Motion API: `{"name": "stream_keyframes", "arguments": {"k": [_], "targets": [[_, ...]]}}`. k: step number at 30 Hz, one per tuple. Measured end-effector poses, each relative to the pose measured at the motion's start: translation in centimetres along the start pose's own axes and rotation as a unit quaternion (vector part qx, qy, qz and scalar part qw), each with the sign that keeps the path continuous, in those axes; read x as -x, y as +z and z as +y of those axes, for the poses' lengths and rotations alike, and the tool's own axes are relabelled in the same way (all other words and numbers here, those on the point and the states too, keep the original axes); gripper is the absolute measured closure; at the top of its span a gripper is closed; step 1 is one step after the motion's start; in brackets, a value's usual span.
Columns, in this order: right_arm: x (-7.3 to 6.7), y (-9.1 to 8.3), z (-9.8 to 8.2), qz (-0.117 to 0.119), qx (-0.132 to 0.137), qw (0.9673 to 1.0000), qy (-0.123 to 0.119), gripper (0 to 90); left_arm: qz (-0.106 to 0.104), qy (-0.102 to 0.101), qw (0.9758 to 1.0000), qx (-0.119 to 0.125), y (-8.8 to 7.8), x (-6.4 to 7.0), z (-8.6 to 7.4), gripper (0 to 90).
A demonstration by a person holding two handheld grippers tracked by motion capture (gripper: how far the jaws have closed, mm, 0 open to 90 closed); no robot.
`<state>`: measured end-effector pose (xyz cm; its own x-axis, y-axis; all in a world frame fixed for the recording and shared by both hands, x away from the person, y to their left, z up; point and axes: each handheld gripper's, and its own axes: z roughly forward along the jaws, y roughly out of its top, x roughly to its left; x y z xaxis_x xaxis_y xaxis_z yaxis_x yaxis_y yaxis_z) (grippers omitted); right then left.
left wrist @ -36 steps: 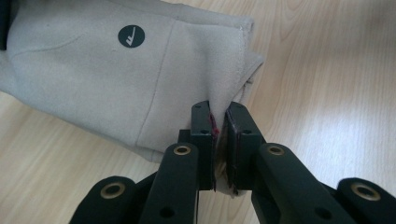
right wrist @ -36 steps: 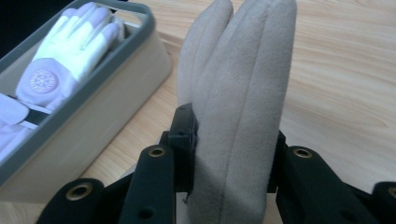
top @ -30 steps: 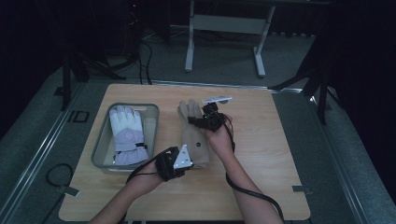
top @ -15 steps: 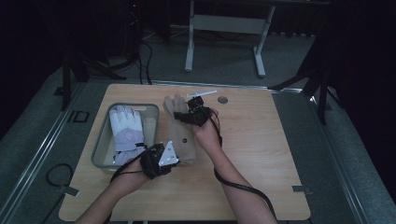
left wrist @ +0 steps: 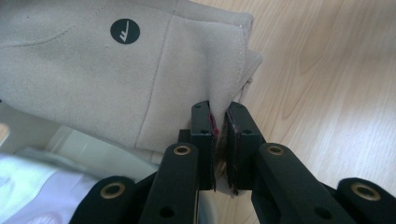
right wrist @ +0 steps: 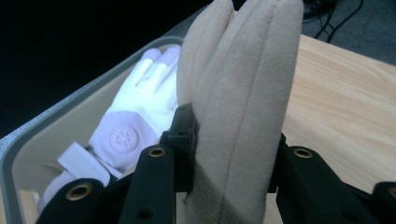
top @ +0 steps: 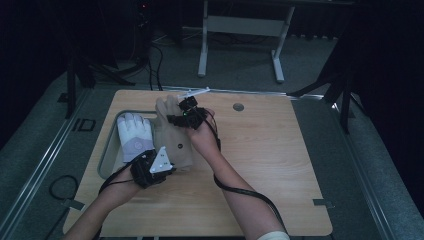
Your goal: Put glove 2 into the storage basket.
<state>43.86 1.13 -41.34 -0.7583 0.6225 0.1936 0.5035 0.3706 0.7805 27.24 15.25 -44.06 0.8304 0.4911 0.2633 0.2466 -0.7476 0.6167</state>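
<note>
Looking down, high view: beige glove (top: 172, 137) stretched between two tongs, lying across the right rim of the grey tray (top: 107, 150) and onto the wooden counter (top: 280, 165).
Left tongs, high view: left tongs (top: 167, 165) at the glove's cuff end, near the tray's near right corner, clenched on the cuff.
Right tongs, high view: right tongs (top: 175, 119) at the glove's finger end, near the counter's far edge, grasping the fingers.
Tray contents, high view: white glove (top: 134, 136) lying flat inside, just beside the beige one.
Far edge, high view: small white object (top: 192, 93) behind the right hand, too small to identify, possibly a tag.
Cuff, left gripper view: beige glove (left wrist: 116, 79) with a round dark logo, its cuff corner pinched tight between the black pads of the left tongs (left wrist: 219, 135).
Surroundings, left gripper view: counter (left wrist: 327, 84) to the right, blurred white glove (left wrist: 28, 186) at lower left.
Fingers, right gripper view: beige glove (right wrist: 243, 107) standing upright, its bunched fingers squeezed between the right tongs (right wrist: 233, 149).
Background, right gripper view: white glove (right wrist: 135, 112) with lilac patches lying in the tray (right wrist: 28, 135), counter (right wrist: 341, 102) on the right.
</note>
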Motion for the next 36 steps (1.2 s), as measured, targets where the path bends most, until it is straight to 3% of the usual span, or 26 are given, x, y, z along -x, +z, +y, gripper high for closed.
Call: {"name": "stream_keyframes", "arguments": {"k": [10,23,36], "targets": [[-2.3,2.7,1.3,0.02,-0.003,0.9997,-0.012,67.0,0.013,-0.022,0.9997,-0.003,-1.6,-1.0,-2.6,83.2],[-5.3,6.7,3.1,0.037,-0.017,0.9984,-0.039,67.0,0.027,-0.051,0.998,-0.024,-3.1,-2.5,-5.8,83.2],[-6.1,11.2,2.9,0.051,-0.047,0.9968,-0.041,66.9,0.026,-0.087,0.9954,-0.031,-2.9,-3.5,-8.2,83.1]]}}
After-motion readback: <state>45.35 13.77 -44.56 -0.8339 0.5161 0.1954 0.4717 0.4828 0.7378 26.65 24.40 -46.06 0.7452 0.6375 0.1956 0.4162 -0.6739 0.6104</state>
